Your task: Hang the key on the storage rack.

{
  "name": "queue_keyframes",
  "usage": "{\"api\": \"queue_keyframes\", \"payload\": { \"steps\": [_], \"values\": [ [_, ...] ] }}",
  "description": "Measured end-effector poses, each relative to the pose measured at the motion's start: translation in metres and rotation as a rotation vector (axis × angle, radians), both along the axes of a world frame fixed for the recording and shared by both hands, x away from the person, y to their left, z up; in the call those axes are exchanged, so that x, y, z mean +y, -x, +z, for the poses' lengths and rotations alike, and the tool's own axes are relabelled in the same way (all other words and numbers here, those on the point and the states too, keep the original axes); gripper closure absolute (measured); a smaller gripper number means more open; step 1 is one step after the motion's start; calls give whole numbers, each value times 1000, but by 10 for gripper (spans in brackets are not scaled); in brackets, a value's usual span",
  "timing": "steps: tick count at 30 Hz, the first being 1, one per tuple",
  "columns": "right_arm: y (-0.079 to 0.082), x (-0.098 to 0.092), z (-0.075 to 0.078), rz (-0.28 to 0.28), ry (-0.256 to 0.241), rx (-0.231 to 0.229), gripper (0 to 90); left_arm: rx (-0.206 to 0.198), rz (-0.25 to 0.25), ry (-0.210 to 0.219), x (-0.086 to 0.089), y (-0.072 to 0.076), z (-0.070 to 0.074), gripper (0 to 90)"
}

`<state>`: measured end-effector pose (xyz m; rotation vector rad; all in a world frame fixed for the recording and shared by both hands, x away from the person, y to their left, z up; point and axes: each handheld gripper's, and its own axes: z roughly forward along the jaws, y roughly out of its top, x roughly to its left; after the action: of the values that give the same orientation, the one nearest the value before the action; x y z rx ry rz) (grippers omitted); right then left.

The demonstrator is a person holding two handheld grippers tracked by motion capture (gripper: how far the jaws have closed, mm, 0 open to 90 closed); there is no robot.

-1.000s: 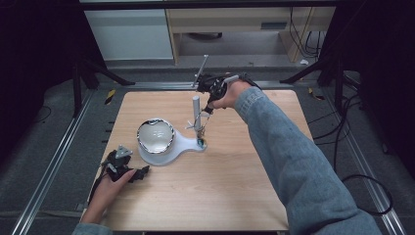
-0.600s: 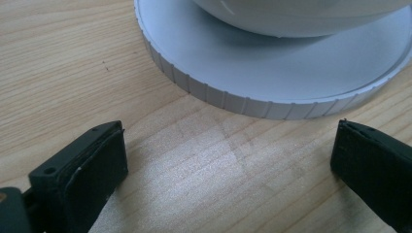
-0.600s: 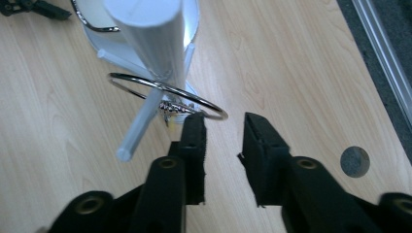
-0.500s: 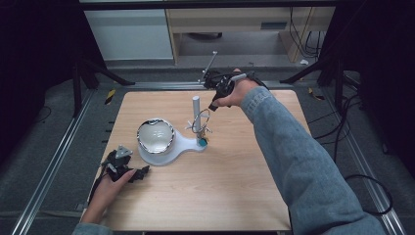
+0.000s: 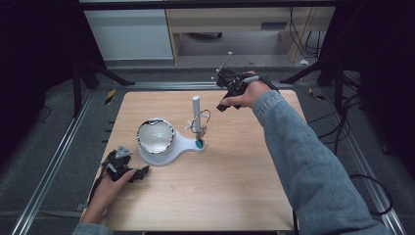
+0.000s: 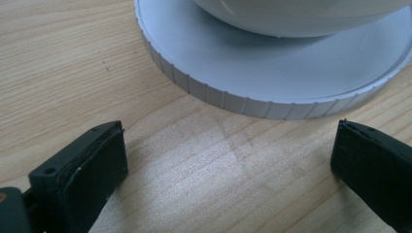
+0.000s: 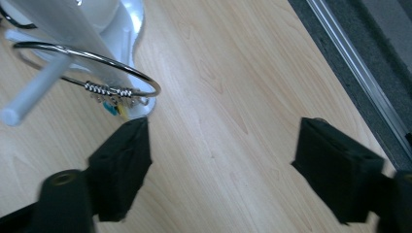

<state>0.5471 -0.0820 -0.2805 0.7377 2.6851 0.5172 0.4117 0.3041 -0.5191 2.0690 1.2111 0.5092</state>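
Pale wood-grain desk [image 5: 235, 186] carrying a white plastic stand [image 5: 169, 144] at its centre: ribbed round base, glossy bowl [image 5: 155, 136], upright post [image 5: 196, 113] ringed by a thin wire bangle [image 7: 87, 68]. Left gripper [image 5: 128, 171] rests near the base, jaws wide. Right gripper [image 5: 229, 94] hovers beyond the post, jaws wide, empty.

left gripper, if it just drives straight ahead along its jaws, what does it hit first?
Most likely the ribbed rim of the white round base, which lies right ahead across a short strip of bare table. The left gripper is open and empty, jaws low over the wood; exact height is unclear.
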Motion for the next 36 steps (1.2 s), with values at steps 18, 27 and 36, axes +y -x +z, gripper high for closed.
{"api": "queue_keyframes", "payload": {
  "steps": [18,27,36],
  "values": [
    [6,-47,-21,-106,-31,-35,75,-1,0,1,0,0,0,0],
    [16,-69,-41,-141,-36,-37,116,-3,6,6,-1,0,0,0],
    [28,-100,-73,-189,-42,-39,152,0,5,2,-1,0,0,0]
  ]
}}
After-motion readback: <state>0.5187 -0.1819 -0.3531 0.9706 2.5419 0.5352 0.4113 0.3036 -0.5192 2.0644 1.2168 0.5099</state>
